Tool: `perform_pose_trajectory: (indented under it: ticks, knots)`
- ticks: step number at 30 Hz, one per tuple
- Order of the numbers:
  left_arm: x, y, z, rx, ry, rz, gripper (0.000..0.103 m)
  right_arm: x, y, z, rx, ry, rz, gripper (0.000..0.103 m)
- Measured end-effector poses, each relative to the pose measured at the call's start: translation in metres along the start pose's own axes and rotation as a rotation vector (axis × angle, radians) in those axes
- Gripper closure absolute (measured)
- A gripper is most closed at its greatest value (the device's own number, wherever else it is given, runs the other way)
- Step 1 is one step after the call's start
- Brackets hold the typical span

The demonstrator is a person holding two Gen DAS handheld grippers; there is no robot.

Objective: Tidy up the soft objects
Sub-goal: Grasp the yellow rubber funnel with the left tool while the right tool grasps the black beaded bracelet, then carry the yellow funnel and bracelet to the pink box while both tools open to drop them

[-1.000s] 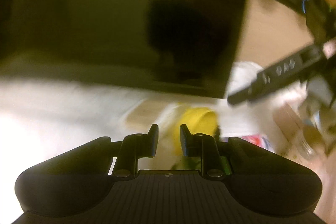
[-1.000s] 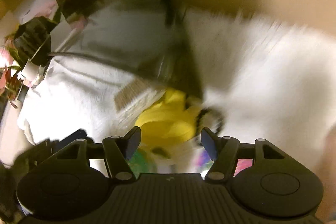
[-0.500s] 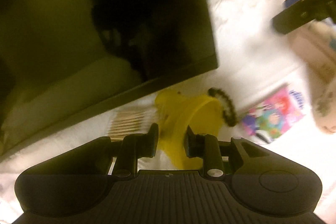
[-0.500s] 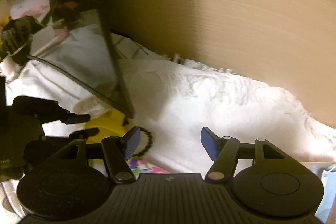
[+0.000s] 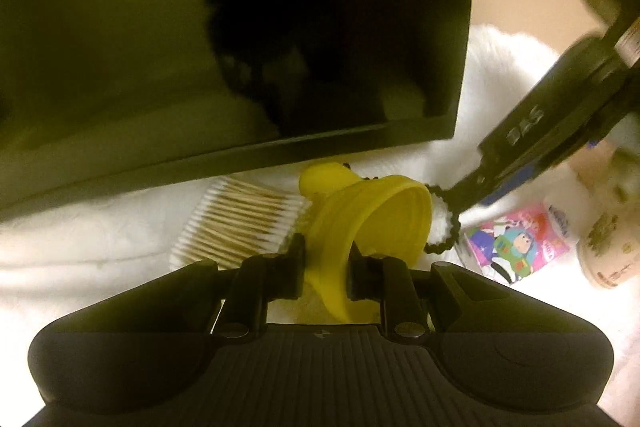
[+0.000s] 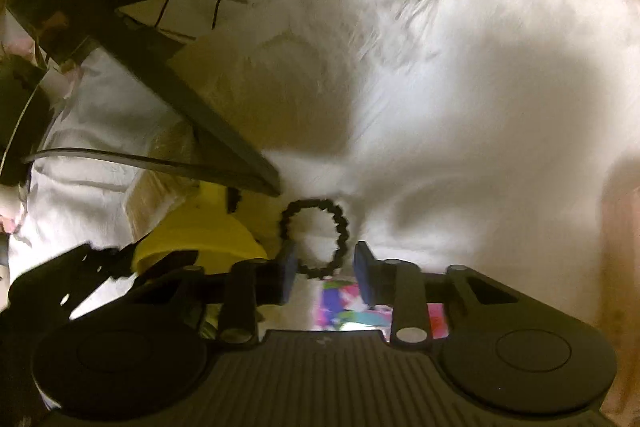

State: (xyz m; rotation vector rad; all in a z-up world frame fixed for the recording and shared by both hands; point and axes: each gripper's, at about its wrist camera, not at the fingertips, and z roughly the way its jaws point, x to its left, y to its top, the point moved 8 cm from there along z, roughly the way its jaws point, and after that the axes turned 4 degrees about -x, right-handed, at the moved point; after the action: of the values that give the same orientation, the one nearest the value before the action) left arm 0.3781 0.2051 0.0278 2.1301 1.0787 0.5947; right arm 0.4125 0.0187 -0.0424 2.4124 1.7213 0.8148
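My left gripper (image 5: 325,269) has just closed on the yellow cup (image 5: 372,223), and my right gripper (image 6: 325,273), jaws still apart and closing, should straddle the black hair tie (image 6: 314,235) just ahead before pinching.

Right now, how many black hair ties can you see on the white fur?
1. The black hair tie lies on the white fur rug beside the yellow soft item, just ahead of the right gripper. Others may be hidden under the monitor.

Dim, warm yellow cast in both views. Blown-out glare on the white fur rug (image 6: 460,99), its pile smeared by motion blur. Murky reflections in the dark glossy screen (image 5: 240,27). Strong fisheye bending at the edges; black vignetted corners.
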Motion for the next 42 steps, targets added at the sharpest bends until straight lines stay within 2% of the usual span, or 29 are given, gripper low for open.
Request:
perform_pose_trajectory:
  ticks: [2, 6, 9, 14, 19, 21, 22, 23, 25, 29, 35, 39, 42]
  knots:
    - [0.011, -0.003, -0.018, -0.043, -0.006, -0.053, 0.082, 0.002, -0.005, 0.002, 0.0, 0.001, -0.008, 0.076]
    - [0.023, -0.011, -0.036, -0.081, -0.02, -0.135, 0.082, 0.009, -0.009, 0.002, -0.028, 0.0, -0.102, 0.076]
    - [0.03, -0.017, -0.046, -0.116, -0.026, -0.184, 0.082, 0.012, -0.008, 0.005, -0.043, -0.028, -0.086, 0.076]
    - [0.034, -0.023, -0.069, -0.166, -0.013, -0.222, 0.082, 0.024, -0.014, 0.018, -0.047, -0.026, -0.089, 0.076]
    - [0.035, -0.025, -0.078, -0.174, 0.013, -0.238, 0.082, 0.04, -0.025, 0.035, -0.056, -0.051, -0.192, 0.076]
    - [0.037, -0.034, -0.078, -0.18, 0.039, -0.248, 0.082, 0.039, -0.029, 0.045, -0.025, -0.053, -0.181, 0.079]
    - [0.042, -0.038, -0.078, -0.183, 0.05, -0.262, 0.082, 0.041, -0.028, 0.044, -0.046, -0.054, -0.186, 0.089]
    - [0.044, -0.042, -0.083, -0.187, 0.06, -0.281, 0.082, 0.044, -0.029, 0.045, -0.025, -0.055, -0.208, 0.096]
    - [0.048, -0.047, -0.095, -0.205, 0.071, -0.322, 0.082, 0.046, -0.034, 0.041, -0.005, -0.039, -0.214, 0.096]
    - [0.052, -0.043, -0.124, -0.257, 0.085, -0.35, 0.082, 0.058, -0.042, 0.0, -0.034, 0.048, -0.263, 0.096]
    - [0.039, -0.025, -0.164, -0.342, 0.122, -0.348, 0.082, 0.072, -0.039, -0.101, -0.181, 0.179, -0.323, 0.096]
    - [0.014, -0.008, -0.184, -0.385, 0.108, -0.328, 0.082, 0.067, -0.041, -0.167, -0.296, 0.238, -0.338, 0.096]
    - [-0.014, 0.009, -0.187, -0.397, 0.068, -0.313, 0.082, 0.058, -0.049, -0.211, -0.355, 0.269, -0.358, 0.096]
